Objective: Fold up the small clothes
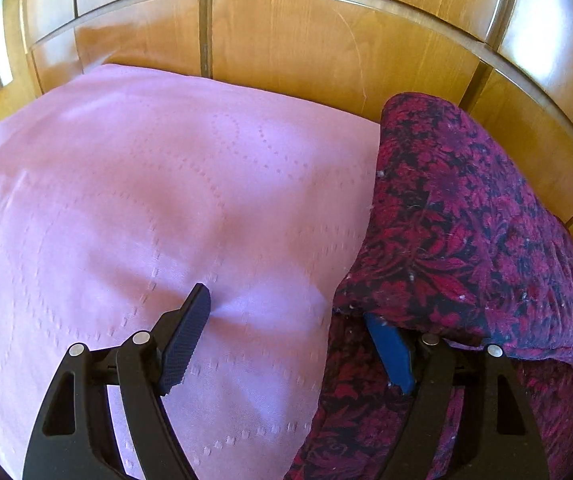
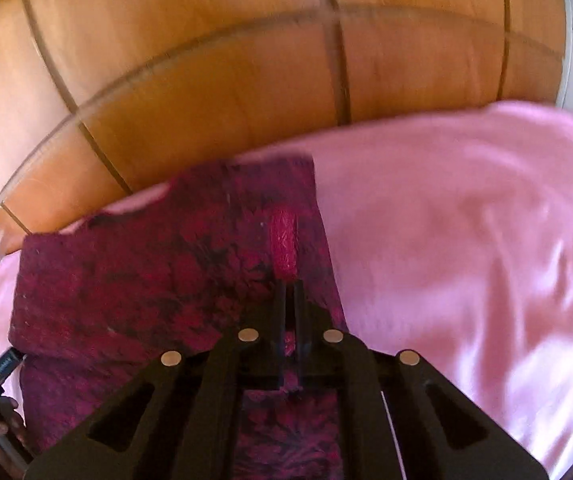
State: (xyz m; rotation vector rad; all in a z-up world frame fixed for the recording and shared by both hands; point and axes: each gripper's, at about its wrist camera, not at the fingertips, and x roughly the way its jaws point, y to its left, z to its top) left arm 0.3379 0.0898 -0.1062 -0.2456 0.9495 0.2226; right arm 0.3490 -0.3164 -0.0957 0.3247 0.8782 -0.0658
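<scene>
Two grippers work over a pink bedspread (image 1: 126,184). Left gripper (image 1: 286,328) stands wide apart, its right finger tucked under the fold of the red floral garment (image 1: 486,232). Right gripper (image 2: 290,292) is pinched together on that garment's edge just ahead.

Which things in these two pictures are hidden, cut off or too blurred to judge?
- Left wrist view: the garment covers the right finger's tip.
- Right wrist view: motion blur smears the garment; whether the shut jaws pinch cloth is unclear.
- Right wrist view: the hand is cut by the left edge.
</scene>
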